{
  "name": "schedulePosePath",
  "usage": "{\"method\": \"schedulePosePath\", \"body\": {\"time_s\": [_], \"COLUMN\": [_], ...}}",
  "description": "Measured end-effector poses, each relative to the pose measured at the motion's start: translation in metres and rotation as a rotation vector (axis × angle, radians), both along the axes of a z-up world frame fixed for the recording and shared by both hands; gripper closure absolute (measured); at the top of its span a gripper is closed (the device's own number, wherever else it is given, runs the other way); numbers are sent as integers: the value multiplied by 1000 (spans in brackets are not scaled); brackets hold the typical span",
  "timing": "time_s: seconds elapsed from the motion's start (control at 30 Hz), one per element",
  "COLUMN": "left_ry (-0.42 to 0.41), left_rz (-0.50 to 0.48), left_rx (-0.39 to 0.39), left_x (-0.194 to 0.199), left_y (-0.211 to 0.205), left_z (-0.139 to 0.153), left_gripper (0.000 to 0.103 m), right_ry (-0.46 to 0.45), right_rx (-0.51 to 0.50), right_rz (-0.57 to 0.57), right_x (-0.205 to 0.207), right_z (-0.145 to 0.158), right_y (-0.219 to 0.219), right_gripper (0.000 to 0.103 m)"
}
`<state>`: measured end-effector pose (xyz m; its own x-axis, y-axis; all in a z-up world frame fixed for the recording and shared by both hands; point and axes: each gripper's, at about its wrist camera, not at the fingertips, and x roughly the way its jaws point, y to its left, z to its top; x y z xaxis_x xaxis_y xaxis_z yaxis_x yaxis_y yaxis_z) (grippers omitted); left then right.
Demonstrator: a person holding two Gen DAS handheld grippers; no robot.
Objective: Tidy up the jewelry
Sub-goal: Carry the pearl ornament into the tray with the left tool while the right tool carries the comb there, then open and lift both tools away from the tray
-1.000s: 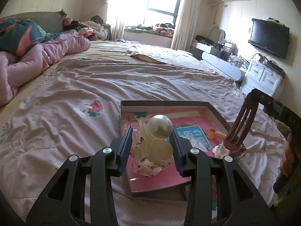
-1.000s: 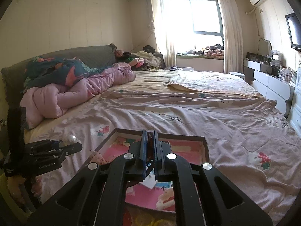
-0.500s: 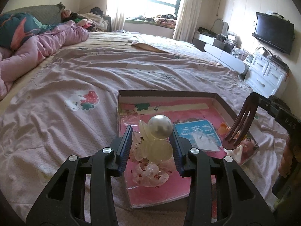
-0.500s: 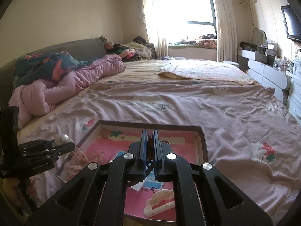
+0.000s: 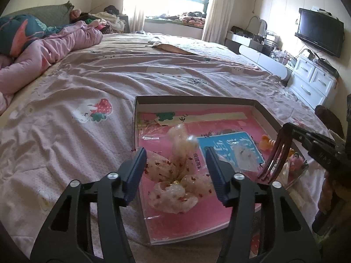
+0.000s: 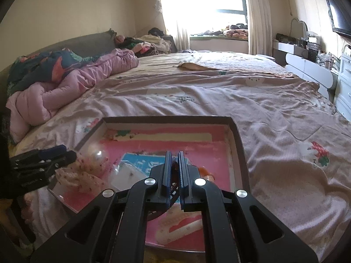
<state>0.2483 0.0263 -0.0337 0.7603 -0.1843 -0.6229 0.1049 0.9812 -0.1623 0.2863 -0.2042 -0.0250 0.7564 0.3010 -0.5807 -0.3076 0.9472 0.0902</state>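
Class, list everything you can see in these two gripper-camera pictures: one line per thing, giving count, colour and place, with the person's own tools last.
Shallow dark-rimmed box: one, pink lining, on the bed.
Sheer red-dotted fabric bow hair tie: one, whitish, in the box's near left part.
Pearl hair clip: one, translucent cream, blurred, by the bow.
Blue printed card: one, mid-box, clear packet on it.
Brown pronged hair comb: one, held over the box's right edge.
Pink printed bedspread: one, covering the bed.
Pink crumpled quilt: one, far left.
Black wall television: one, right wall.
White drawer cabinet: one, below it.
Left gripper: black, jaws opening above the bow.
Right gripper: black, shut on the comb.
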Motion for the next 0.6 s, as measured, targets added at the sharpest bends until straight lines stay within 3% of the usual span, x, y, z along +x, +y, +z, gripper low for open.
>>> {"method": "schedulePosePath", "body": {"time_s": [0.13,0.23,0.33,0.6], "left_ry": [-7,-14,-27,-68], "left_rz": [-2,-1,-1,9], "left_rx": [2,3,0,-23], "left_x": [-3,-6,-11,-29], "left_y": [-2,-3,-4,-6], "left_z": [3,7,14,35], "left_gripper": [51,51,47,41], "right_ry": [1,-7,-27,-109], "right_rx": [8,16,25,47], "right_rz": [-7,-13,-14,-26], "right_x": [-5,-10,-20,-53], "right_z": [0,4,12,39], "right_y": [-5,-10,-14,-26], "right_gripper": [96,74,68,40]}}
